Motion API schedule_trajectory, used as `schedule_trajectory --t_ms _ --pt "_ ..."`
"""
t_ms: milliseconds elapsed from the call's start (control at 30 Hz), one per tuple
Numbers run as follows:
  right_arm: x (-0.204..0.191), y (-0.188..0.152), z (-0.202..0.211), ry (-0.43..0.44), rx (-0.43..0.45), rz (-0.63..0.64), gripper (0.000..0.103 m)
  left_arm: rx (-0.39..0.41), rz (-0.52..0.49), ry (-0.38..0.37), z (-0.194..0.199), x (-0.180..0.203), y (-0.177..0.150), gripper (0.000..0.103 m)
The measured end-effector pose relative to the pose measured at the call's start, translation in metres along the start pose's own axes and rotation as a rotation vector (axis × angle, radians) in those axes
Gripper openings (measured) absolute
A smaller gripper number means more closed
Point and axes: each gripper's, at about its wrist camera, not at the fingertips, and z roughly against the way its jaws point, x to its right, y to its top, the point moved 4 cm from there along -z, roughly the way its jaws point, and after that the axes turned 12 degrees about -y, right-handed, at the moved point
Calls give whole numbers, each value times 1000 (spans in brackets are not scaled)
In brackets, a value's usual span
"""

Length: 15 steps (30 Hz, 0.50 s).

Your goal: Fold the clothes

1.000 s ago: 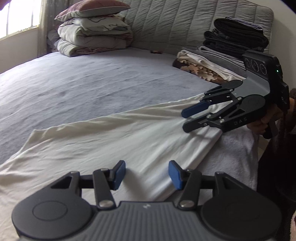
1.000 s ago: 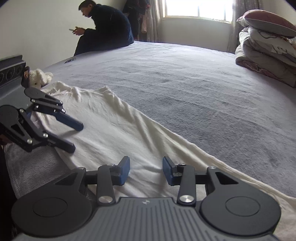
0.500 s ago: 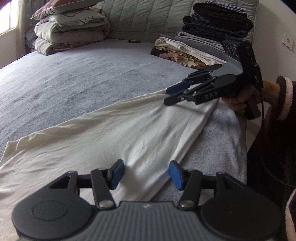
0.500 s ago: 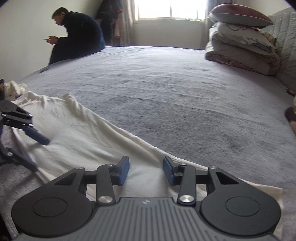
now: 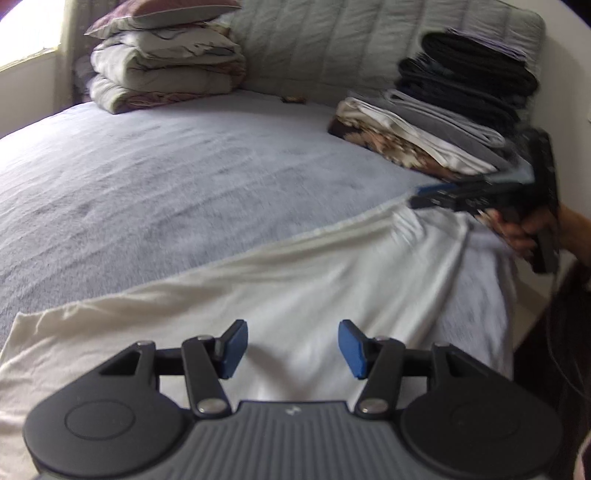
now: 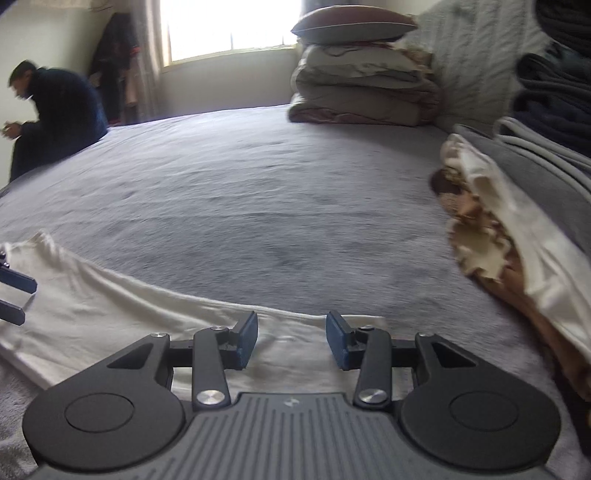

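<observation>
Where the grey bed (image 5: 155, 192) curves toward its near edge, a cream garment (image 5: 288, 295) lies spread flat along that edge, its far hem running as a long diagonal line across the cover and its right end draping over the side of the mattress. The left gripper (image 5: 291, 347) hangs over the middle of the garment, its blue pads apart with nothing between them. The right gripper (image 6: 291, 341) hangs over the garment's right end near the corner of the hem, its pads likewise apart and empty (in the left view it appears blurred at the right, held in a hand (image 5: 524, 229)). Beyond the hem, a wide stretch of bare cover reaches back to the padded headboard (image 5: 332, 48). A stack of folded bedding with a pillow (image 6: 362, 77) occupies the far corner by the window (image 6: 229, 26); a pile of folded clothes (image 5: 443, 122) sits at the right side, near the right gripper. A person (image 6: 48, 110) sits at the far left edge of the bed.
</observation>
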Motion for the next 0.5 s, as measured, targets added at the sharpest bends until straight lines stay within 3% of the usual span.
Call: schedule_trajectory --t_ms 300,500 --pt "34 -13 3 -68 -40 -81 44 17 32 91 -17 -21 2 57" --pt "45 -5 12 -90 -114 -187 44 77 18 62 -7 -8 9 58"
